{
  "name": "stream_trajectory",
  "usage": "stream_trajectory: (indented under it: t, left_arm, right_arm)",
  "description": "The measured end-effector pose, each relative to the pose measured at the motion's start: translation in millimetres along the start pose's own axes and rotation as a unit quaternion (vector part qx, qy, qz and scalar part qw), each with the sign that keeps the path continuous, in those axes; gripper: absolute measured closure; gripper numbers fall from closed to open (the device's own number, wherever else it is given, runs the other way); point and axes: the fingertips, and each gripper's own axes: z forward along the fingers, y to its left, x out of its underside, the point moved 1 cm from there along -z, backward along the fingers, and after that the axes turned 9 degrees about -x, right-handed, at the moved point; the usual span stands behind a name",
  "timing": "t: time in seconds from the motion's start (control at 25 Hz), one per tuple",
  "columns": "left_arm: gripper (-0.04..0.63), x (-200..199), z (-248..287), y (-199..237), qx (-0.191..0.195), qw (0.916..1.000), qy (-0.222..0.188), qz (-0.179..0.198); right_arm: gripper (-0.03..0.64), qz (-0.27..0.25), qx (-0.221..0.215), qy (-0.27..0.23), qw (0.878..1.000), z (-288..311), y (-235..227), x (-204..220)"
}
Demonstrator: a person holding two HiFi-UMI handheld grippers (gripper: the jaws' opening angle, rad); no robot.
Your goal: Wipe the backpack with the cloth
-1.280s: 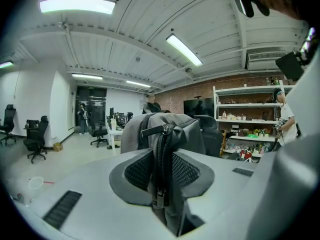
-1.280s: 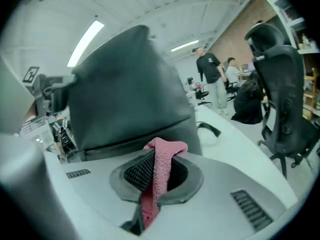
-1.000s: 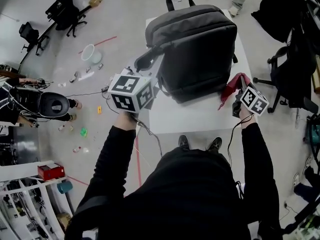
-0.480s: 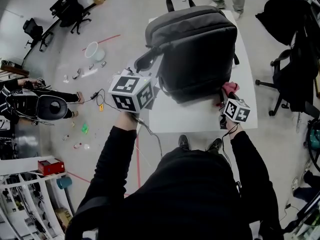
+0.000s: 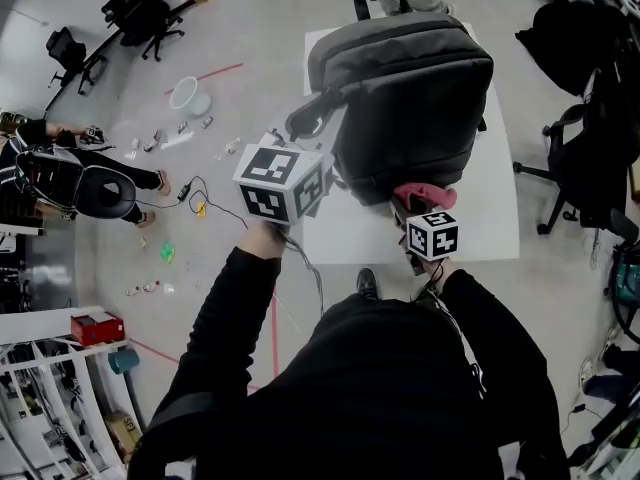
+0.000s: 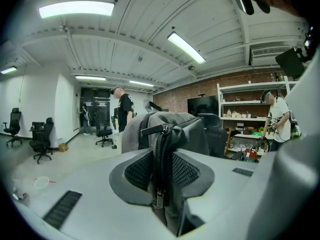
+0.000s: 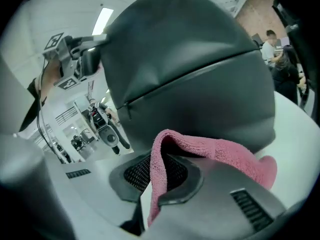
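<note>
Under me lies grey floor (image 5: 260, 28) with red tape (image 5: 205, 79) and black office chairs (image 5: 145, 8); overhead, strip lights (image 6: 76, 8) on a ribbed white ceiling (image 6: 125, 44), brick wall (image 6: 175, 98) beyond.

A white surface (image 5: 485, 218) stands on grey floor (image 5: 250, 28); a black office chair (image 5: 150, 3), white tub (image 5: 190, 98) and red box (image 5: 93, 327) sit left.

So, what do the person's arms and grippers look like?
Both sleeves are long and black. The left gripper and right gripper have grey jaws with black mesh pads. Each carries a white cube with black square markers and trails a thin dark cable.
</note>
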Motion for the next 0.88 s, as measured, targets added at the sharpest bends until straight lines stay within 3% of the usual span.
stream_trajectory:
  t: [0.24,0.4,0.48,0.6,0.72,0.88]
  left_arm:
    - [0.494,-1.2,-5.4,4.1,0.018,0.9998,-0.001,0.01]
    - [0.494,0.5,-7.8,3.2,0.031,0.9995,0.0,0.008]
    - [0.494,0.8,-10.2,6.6,0.033,0.9994,-0.003,0.003]
    - [0.494,1.1,-12.8,10.9,0.033,0.9994,-0.005,-0.004]
    - [0.494,-0.2,-10.7,11.9,0.024,0.9996,-0.007,-0.012]
    - [0.494,1.7,-9.6,5.5,0.005,0.9997,-0.018,-0.017]
  right_arm:
    - [0.589,-0.059,-0.116,0.044,0.991,56.3,106.9,14.3]
    - [0.589,-0.091,-0.189,0.058,0.976,75.9,161.7,24.1]
    - [0.589,-0.119,-0.205,0.072,0.969,80.8,176.4,30.7]
    - [0.589,-0.127,-0.178,0.081,0.972,80.9,156.7,37.8]
    - [0.589,-0.083,-0.099,0.072,0.989,64.1,87.4,33.4]
    - [0.589,-0.078,-0.01,0.064,0.995,15.9,-1.9,22.0]
